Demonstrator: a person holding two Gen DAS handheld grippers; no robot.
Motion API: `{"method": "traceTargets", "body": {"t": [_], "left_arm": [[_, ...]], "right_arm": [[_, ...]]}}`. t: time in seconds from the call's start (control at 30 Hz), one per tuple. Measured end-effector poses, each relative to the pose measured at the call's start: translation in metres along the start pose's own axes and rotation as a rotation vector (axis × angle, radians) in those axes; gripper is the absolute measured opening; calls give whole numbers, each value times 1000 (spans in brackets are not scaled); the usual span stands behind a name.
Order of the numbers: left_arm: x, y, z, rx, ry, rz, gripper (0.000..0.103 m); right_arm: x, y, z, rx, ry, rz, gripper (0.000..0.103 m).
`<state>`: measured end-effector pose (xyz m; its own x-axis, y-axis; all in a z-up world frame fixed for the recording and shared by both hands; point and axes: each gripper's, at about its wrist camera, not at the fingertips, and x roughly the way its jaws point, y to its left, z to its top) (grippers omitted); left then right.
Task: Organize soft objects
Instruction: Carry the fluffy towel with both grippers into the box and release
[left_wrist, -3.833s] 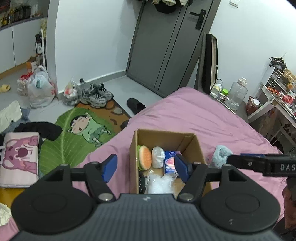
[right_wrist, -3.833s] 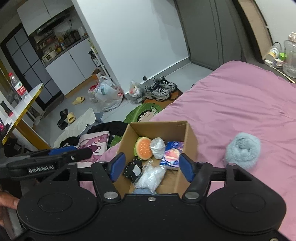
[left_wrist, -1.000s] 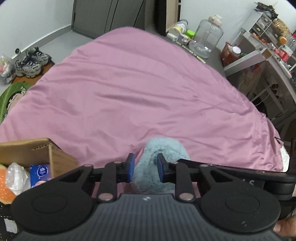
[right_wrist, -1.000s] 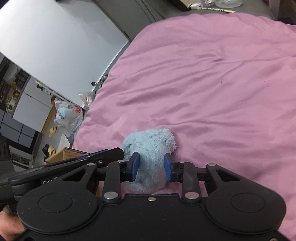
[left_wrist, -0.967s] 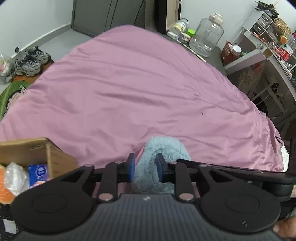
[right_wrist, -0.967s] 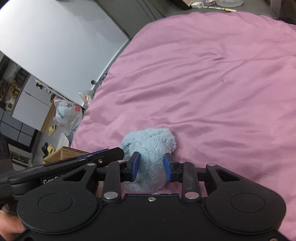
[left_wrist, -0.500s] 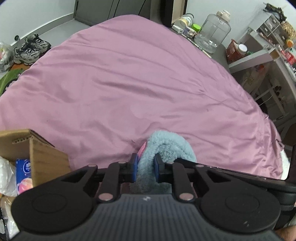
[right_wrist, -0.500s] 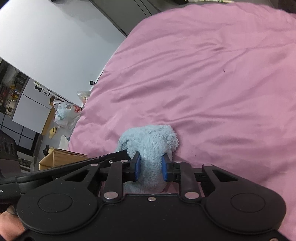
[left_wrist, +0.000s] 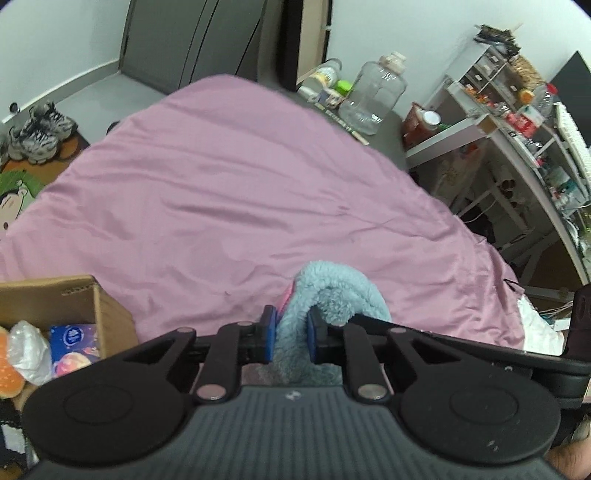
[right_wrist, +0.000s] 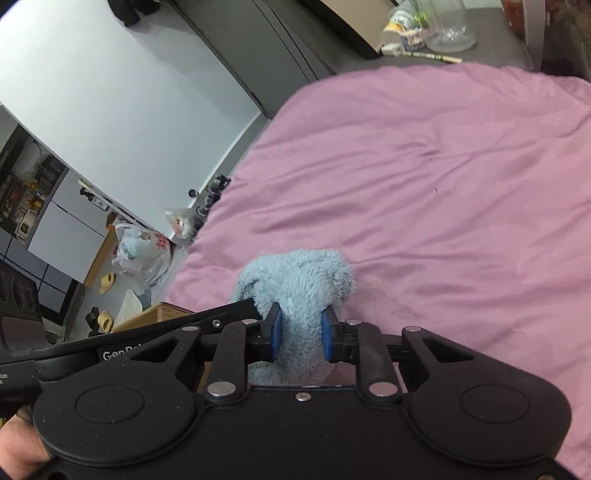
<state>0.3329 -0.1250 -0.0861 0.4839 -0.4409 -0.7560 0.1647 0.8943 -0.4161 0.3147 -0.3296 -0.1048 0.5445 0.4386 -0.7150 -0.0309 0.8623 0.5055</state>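
A fluffy light-blue soft toy with a pink patch sits at the near edge of the pink bedspread. My left gripper is shut on its left part. My right gripper is shut on the same toy from the other side. Both hold it just above the bedspread. An open cardboard box stands to the left, holding a burger-shaped toy, a white bag and a blue tissue pack. The box corner shows in the right wrist view.
A clear plastic jug and small bottles stand beyond the bed's far edge. A white shelf unit is at the right. Shoes and a green mat lie on the floor at the left. Plastic bags lie on the floor.
Both grippers have closed tighter on the blue toy and lifted it slightly. The view has tilted up, showing more of the room. Earlier still, both grippers were open over the box.
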Motion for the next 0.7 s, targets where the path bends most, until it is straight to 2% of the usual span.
{"method": "traceTargets", "body": {"t": [0.3,0.7], "left_arm": [[-49,-4,-8,29,-62,-14,16],[-107,19,-32,18,-122,-15,16]], "right_arm": [[-31,35,-8,-46,-47,19,21],[-49,87,-38,-128,-79,47,21]]}}
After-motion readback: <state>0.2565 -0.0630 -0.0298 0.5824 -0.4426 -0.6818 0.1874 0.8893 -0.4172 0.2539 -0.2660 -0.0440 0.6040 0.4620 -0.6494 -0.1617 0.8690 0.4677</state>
